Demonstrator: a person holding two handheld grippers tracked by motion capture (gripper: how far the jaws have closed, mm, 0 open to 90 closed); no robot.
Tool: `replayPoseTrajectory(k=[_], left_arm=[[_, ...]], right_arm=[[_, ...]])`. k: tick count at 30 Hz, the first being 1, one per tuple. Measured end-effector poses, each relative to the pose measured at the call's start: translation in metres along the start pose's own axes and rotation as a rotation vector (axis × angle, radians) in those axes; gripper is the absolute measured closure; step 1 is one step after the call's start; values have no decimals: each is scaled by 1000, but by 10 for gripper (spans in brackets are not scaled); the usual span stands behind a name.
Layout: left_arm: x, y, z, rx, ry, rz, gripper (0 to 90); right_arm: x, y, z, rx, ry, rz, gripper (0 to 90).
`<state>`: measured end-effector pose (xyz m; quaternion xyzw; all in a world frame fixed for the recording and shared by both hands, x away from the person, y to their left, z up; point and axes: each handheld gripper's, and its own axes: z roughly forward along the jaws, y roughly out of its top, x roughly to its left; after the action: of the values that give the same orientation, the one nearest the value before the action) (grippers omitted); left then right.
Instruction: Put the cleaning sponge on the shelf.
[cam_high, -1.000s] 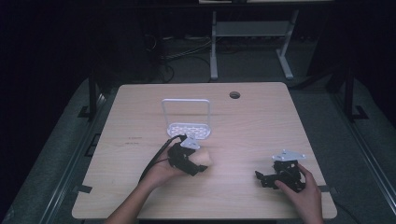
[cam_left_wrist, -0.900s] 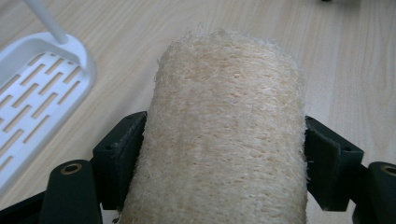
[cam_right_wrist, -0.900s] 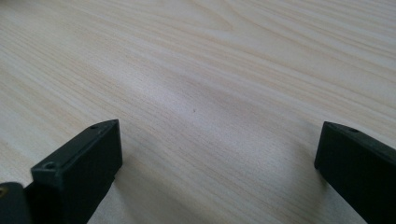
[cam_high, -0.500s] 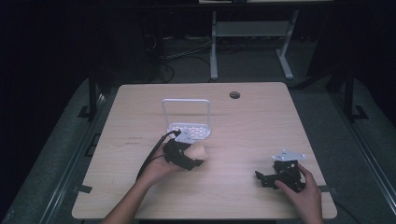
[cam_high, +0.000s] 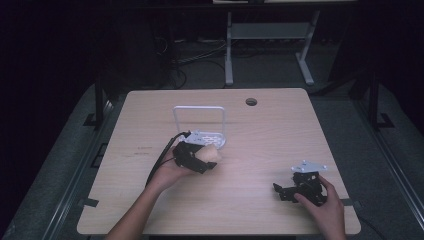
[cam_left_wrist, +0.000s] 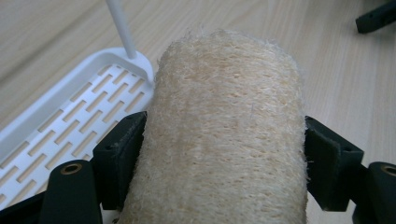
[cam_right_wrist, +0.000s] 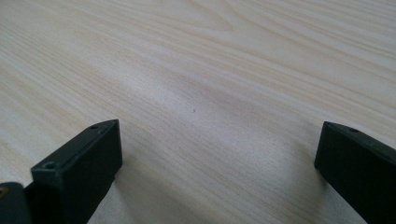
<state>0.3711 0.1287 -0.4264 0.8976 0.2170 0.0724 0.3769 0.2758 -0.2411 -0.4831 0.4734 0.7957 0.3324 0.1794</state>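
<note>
Loofah (cam_left_wrist: 224, 135), a pale, coarse-fibred cylinder with a fuzzy outline, clamped across its width between the two black pads of the left gripper (cam_left_wrist: 224, 168); its near end is cut off by the lower edge of the left gripper view, and its bulk hides the table directly beyond it. In the high view the loofah (cam_high: 211, 156) shows as a small cream lump projecting from the left gripper (cam_high: 192, 157), just beside the near edge of the rack (cam_high: 210, 137); its texture cannot be made out there. The rack is white plastic: a flat tray pierced by rows of short slots, with a raised rounded rim (cam_left_wrist: 116, 58) and a thin hoop handle (cam_high: 199, 108) standing upright, of which one round post rises out of frame in the left gripper view. The right gripper (cam_high: 300, 187), held in the right hand (cam_high: 325, 207) near the table's right front corner and well apart from the loofah, stands with jaws wide and nothing between them; in the right gripper view its blocky matte pads (cam_right_wrist: 84, 163) are cut by the frame edges. Table (cam_right_wrist: 210, 70): light wood-grain laminate, with a round cable hole (cam_high: 251, 102) at its far side
</note>
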Motion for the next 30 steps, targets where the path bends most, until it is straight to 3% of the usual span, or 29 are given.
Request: replayPoseTrajectory(k=[2, 30], left_arm=[[3, 2, 1, 6, 4, 9, 238], [43, 10, 26, 26, 100, -59, 238]], right_arm=[[0, 0, 0, 0, 0, 0, 7], [0, 0, 0, 0, 0, 0, 7]])
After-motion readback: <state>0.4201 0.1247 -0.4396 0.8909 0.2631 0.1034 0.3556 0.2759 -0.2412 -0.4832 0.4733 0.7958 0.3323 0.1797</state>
